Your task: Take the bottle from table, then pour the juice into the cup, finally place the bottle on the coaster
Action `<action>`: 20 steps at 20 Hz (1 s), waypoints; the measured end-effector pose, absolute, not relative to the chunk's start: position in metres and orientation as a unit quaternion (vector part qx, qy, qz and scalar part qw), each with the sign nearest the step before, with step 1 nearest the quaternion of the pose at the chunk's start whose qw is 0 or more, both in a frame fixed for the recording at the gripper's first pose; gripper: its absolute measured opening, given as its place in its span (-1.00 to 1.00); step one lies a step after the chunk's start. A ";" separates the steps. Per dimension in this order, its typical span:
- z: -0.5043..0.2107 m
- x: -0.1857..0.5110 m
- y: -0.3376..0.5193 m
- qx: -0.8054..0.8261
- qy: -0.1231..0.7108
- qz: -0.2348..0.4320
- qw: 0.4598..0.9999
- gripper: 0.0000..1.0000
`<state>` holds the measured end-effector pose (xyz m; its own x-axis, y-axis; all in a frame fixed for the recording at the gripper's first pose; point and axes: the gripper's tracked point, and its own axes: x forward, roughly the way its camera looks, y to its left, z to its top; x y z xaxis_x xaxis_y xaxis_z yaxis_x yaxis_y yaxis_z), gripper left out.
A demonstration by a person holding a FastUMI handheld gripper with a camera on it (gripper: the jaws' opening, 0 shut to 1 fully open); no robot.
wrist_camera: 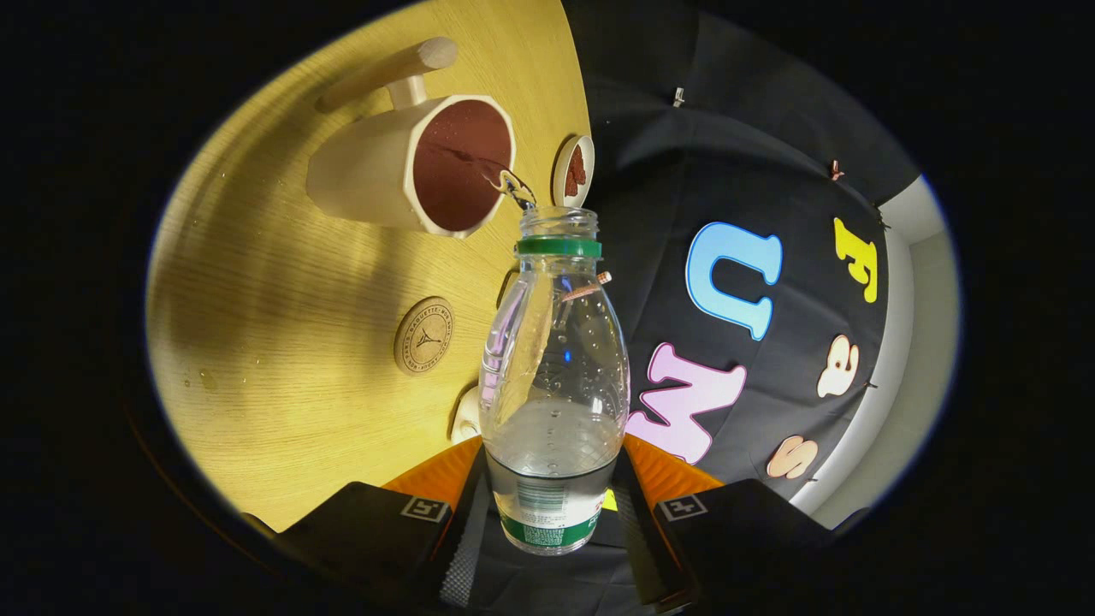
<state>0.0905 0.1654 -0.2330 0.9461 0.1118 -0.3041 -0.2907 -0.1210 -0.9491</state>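
- The round, light wooden table (282,282) was the biggest thing there, and it held everything else.
- The clear plastic bottle with a green neck ring (554,376) sat between the fingers of the gripper (552,513). Both fingers were pressed against its lower sides, so the claw was clamped on it.
- The bottle was tipped over, with its open mouth right at the rim of the cream cup with a dark red inside and a wooden handle (428,162). A thin stream of clear liquid ran from the mouth into the cup.
- Some liquid was left in the bottle's lower part.
- To pour well, I think the mouth should stay over the cup and the tilt should grow slowly, so nothing splashes out.
- The small round wooden coaster with a stamped mark (424,335) lay bare on the table, near the bottle, waiting for it.
- A few tiny drops (205,376) sat on the table.
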 end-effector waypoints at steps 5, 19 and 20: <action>-0.231 0.091 0.167 -0.741 0.053 0.154 0.651 0.46; -0.223 0.090 0.169 -0.764 0.039 0.155 0.625 0.46; -0.223 0.090 0.169 -0.766 0.038 0.155 0.622 0.46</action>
